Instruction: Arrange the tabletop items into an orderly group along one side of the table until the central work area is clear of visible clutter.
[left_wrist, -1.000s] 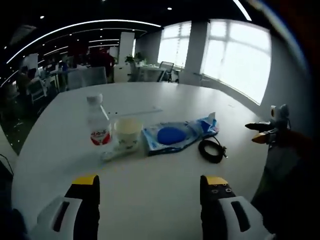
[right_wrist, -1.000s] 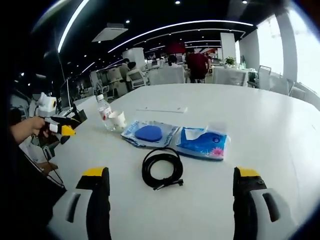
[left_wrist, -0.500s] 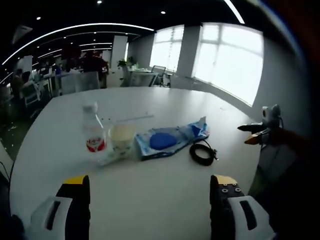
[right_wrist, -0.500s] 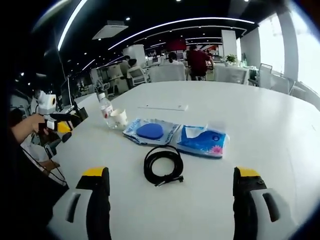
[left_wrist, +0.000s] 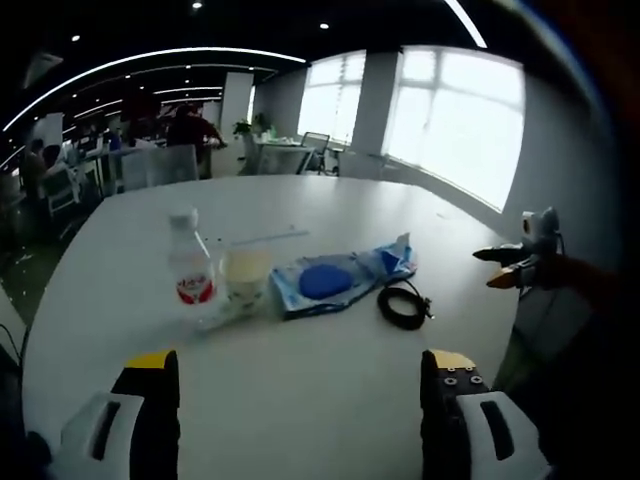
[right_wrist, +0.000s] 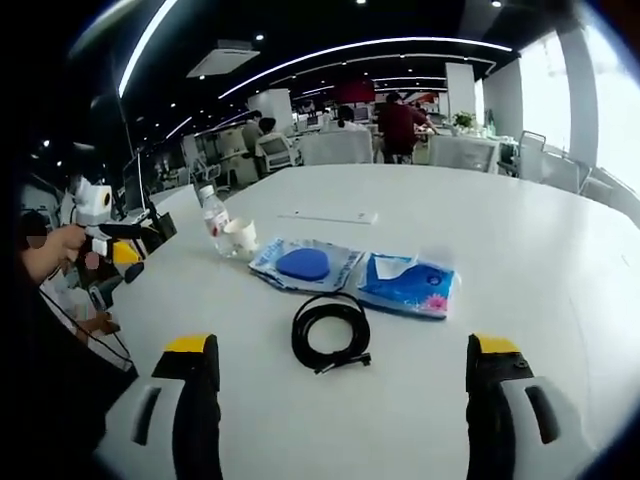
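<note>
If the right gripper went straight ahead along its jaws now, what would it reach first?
Most likely the coiled black cable, lying between the open jaws of the right gripper; the blue tissue pack lies beyond it. Depth is hard to judge.

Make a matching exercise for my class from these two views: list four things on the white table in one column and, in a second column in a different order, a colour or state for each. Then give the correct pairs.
Things
1. cable
2. water bottle
3. paper cup
4. tissue pack

Colour or state
A. blue, lying flat with a white sheet at its opening
B. black, wound into a coil
C. clear, upright, with a red label
D. pale, upright, open at the top

Pairs: 1-B, 2-C, 3-D, 4-A
</note>
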